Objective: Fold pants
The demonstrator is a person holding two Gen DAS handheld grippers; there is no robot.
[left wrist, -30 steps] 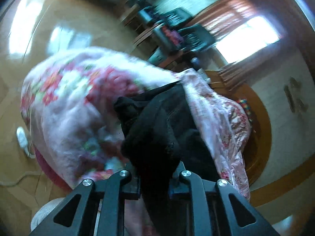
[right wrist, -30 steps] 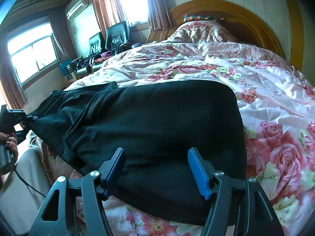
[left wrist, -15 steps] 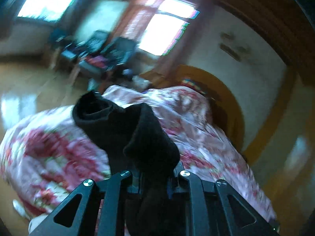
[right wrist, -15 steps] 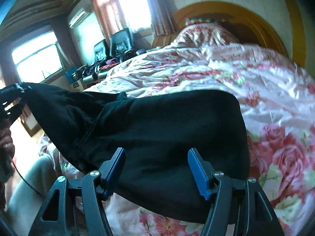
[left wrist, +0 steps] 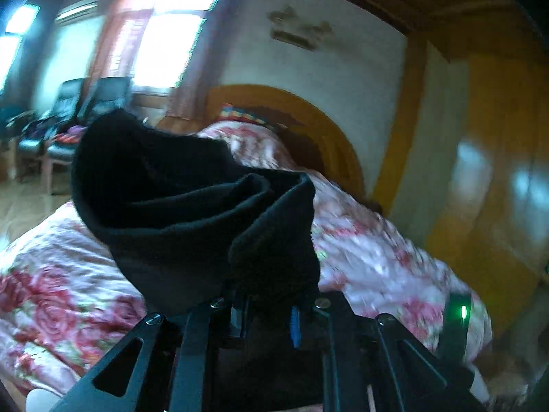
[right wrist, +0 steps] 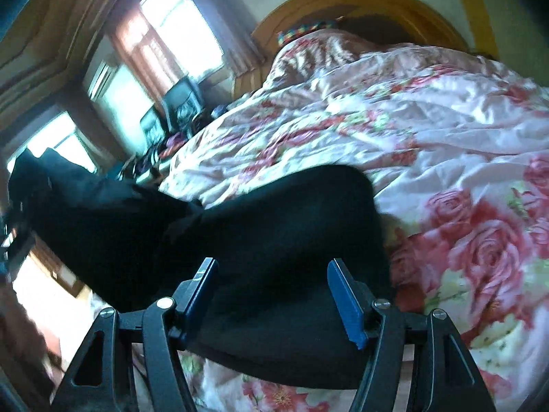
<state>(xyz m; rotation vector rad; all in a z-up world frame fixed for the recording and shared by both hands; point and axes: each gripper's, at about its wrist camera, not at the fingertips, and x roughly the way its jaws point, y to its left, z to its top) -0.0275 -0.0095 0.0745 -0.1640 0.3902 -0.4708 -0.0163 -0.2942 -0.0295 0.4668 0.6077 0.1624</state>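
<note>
Pants (left wrist: 192,213) bunch in left gripper (left wrist: 267,309); right view shows them draped on quilt (right wrist: 446,158).

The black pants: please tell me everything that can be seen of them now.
The black pants look like soft, thick, matte fabric, without any print. One broad part lies on the floral bedspread, directly in front of the right gripper, whose jaws stand open, not clamping the cloth. The other end is lifted off the bed and bunched in folds, clamped in the left gripper, whose jaws are closed on it. The fabric sags between the two ends.
</note>
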